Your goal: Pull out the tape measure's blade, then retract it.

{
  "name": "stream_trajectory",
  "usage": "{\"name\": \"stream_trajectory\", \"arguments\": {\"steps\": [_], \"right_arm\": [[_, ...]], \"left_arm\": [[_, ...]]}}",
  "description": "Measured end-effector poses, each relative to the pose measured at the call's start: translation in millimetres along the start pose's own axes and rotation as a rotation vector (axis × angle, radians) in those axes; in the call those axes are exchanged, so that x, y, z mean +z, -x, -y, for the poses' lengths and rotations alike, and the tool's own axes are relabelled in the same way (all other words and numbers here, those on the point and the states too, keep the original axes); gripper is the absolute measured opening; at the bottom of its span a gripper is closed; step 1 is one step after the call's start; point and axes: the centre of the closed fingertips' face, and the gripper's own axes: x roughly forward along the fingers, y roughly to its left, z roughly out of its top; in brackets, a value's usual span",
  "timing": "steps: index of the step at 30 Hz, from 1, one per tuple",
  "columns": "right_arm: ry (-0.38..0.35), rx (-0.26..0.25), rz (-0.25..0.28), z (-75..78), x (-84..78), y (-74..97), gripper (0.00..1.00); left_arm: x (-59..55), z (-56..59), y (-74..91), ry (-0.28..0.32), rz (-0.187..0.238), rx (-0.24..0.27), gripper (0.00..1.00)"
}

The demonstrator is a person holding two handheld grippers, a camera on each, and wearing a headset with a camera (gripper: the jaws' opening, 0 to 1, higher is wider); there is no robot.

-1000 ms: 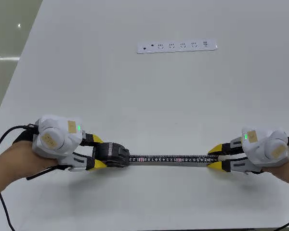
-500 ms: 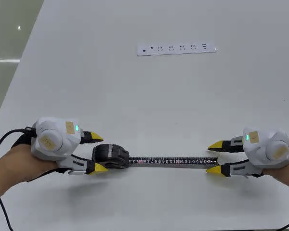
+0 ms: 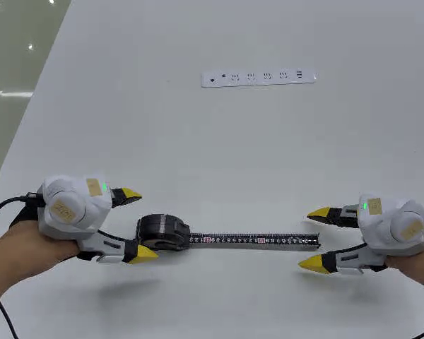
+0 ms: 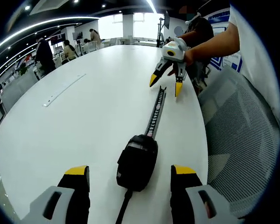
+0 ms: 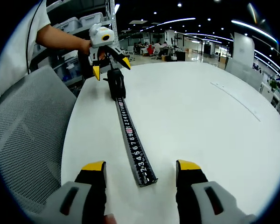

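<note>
Tongs of left gripper (image 3: 138, 222) and right gripper (image 3: 313, 238) apart, no longer on tape measure (image 3: 162, 232) and blade (image 3: 254, 240).

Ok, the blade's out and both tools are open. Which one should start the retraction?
Left, probably. The left tool is open with the tape measure case lying between its jaws, ready to grip. The right tool only brackets the tip of the blade.
</note>
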Motion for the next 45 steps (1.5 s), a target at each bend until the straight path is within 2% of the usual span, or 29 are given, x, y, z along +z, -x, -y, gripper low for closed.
{"name": "stream_trajectory", "arguments": {"steps": [8,11,14,17,20,26,38,45], "right_arm": [[-0.050,-0.029,-0.006,-2.5,-3.0,5.5,0.73],[-0.064,-0.038,-0.013,-5.0,-2.7,8.8,0.76],[-0.078,-0.052,0.005,-7.9,3.2,13.9,0.78],[-0.077,-0.060,0.002,-8.7,2.5,14.2,0.80],[-0.078,-0.059,-0.001,-9.7,3.3,13.7,0.80],[-0.073,-0.076,0.003,-8.8,8.7,14.6,0.80],[-0.138,-0.127,0.017,-10.8,11.6,19.1,0.81],[-0.164,-0.168,0.032,-12.1,17.1,28.7,0.82]], "left_arm": [[4.1,3.6,4.8,0.039,0.040,0.022,0.78],[6.9,4.3,6.7,0.054,0.065,0.043,0.84],[8.9,5.1,10.4,0.085,0.092,0.061,0.87],[7.5,5.6,12.2,0.109,0.101,0.080,0.90],[3.8,8.7,13.6,0.135,0.103,0.079,0.90],[-0.2,7.3,22.7,0.210,0.141,0.130,0.90],[-7.4,6.5,32.7,0.342,0.184,0.228,0.91],[-10.4,12.4,41.3,0.379,0.198,0.256,0.91]]}}
